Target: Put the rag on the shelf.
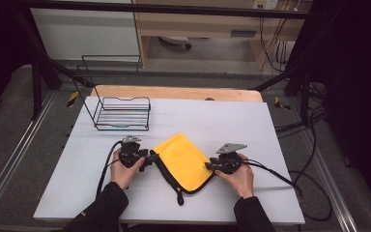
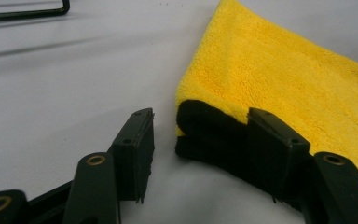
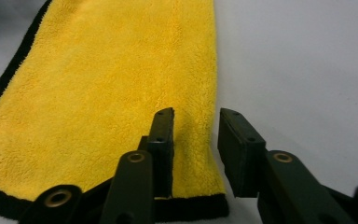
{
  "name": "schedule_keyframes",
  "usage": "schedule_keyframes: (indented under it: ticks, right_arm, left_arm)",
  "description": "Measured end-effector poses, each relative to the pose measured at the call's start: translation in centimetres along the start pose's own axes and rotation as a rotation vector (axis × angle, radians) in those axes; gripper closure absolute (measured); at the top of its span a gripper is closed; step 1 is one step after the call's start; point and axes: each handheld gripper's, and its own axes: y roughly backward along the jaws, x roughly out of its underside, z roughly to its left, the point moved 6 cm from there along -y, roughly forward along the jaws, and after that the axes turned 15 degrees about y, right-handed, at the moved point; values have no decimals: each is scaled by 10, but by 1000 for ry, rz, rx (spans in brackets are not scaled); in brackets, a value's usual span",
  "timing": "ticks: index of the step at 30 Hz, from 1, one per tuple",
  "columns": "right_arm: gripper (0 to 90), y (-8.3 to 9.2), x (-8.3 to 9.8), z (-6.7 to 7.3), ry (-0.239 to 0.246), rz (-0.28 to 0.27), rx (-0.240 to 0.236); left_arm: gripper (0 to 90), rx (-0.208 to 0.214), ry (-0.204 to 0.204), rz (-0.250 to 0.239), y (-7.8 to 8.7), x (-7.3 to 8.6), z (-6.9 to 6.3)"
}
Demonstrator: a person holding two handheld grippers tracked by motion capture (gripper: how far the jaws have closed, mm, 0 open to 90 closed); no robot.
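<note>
High view: folded yellow cloth (image 1: 183, 162) flat on white surface (image 1: 251, 125), between left tongs (image 1: 150, 158) and right tongs (image 1: 208, 166). Both released, jaws spread at opposite cloth corners. Wire rack (image 1: 123, 113) well apart.

Lab: framed test table (image 1: 270, 125), trailing cables (image 1: 314, 145).

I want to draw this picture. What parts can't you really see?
- Underside of the yellow cloth: hidden in all views, it lies folded on the table.
- Cloth's near corner: left gripper view, behind one jaw of the left gripper.
- Right gripper body: cut off by the bottom edge.
- Wire rack: left gripper view, cut off at top.
</note>
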Motion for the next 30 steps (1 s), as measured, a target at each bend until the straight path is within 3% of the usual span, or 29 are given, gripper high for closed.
schedule_keyframes:
  ticks: [4,5,10,15,16,17,19,22,26,30]
  right_arm:
    - [595,3,0,-2,4,1,6]
    - [579,3,1,-2,5,0,10]
    - [579,1,3,-3,-6,-3,1]
    - [596,-5,5,-2,-38,-4,-22]
    - [607,-6,6,-2,-56,-9,-32]
    - [700,-6,8,-1,-89,-33,-69]
    - [727,-6,8,0,-108,-41,-77]
    - [850,-4,6,2,-105,-48,-91]
    - [861,1,1,5,-116,-52,-80]
    - [862,9,-11,20,-145,-59,-99]
  left_arm:
    - [482,-1,-11,7,-4,3,-2]
    - [556,7,-12,15,-4,4,-3]
    - [607,-13,-38,4,-3,5,-5]
    - [737,-15,-41,-1,-2,5,-8]
    - [753,-16,-45,-1,-2,5,-8]
    - [782,-18,-52,-5,-2,5,-9]
    - [791,-24,-62,-9,-2,6,-10]
    - [814,-29,-68,-11,1,4,-12]
    - [819,-1,-52,2,11,-2,-14]
    - [820,12,-64,34,26,-7,-18]
